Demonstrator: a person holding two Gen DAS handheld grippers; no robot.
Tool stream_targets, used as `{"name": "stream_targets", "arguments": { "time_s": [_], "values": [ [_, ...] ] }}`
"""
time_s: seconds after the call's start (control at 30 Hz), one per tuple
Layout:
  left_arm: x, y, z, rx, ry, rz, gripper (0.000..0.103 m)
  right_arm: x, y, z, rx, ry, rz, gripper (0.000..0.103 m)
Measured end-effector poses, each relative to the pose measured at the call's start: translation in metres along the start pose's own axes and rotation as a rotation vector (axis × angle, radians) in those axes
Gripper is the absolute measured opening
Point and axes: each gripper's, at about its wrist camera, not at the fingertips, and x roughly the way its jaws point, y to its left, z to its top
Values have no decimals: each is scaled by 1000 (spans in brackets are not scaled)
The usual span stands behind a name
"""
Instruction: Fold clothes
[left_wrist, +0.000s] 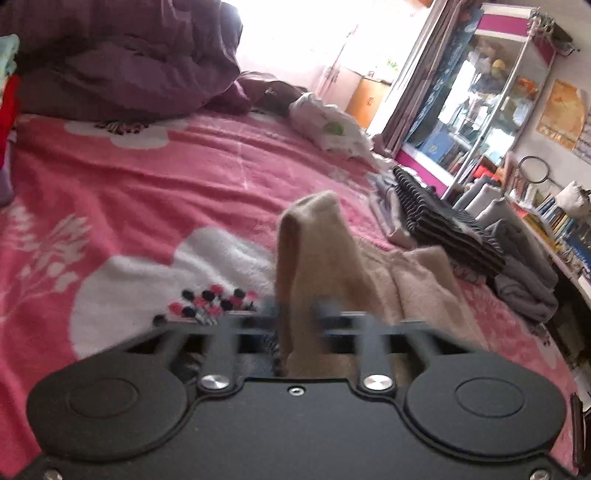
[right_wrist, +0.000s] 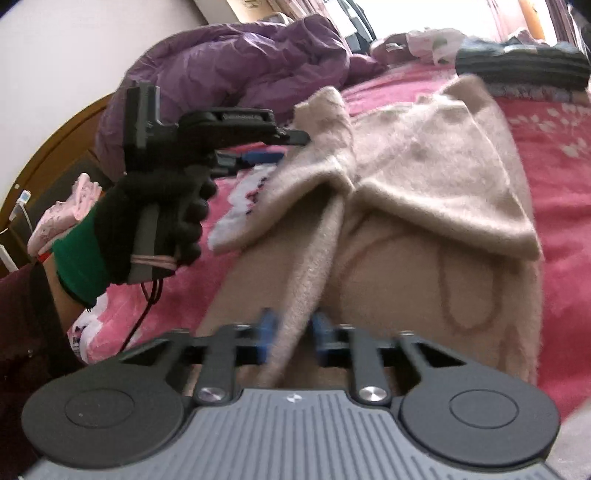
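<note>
Beige sweater, one, on pink blanket; left claw, right claw each apparently pinching fold.

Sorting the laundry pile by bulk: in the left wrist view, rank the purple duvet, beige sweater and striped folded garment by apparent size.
1. Purple duvet
2. Beige sweater, though nearness inflates it
3. Striped folded garment

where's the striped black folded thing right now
The striped black garment lies folded on the pink blanket at the right side of the left wrist view, just beyond the beige sweater, with a grey garment to its right.
</note>
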Motion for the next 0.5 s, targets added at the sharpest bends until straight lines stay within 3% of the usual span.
{"name": "stream_targets", "arguments": {
  "time_s": [0.07,0.17,0.23,0.4,0.43,0.5],
  "values": [
    [-1,-3,1,8,-17,-26,5,2,1,-1,-6,0,-7,9],
    [-7,-16,6,9,-54,-96,5,-21,4,2,30,-86,3,9],
    [-7,-27,7,31,-56,-118,5,-25,-2,0,48,-80,-4,9],
    [17,-24,-4,39,73,-13,6,-21,-13,-6,93,-44,-8,11],
    [18,-23,-2,41,67,-14,11,-19,-14,-7,102,-42,-4,14],
    [18,-21,2,47,53,-19,31,-16,-15,-8,119,-38,5,28]
  ]
}}
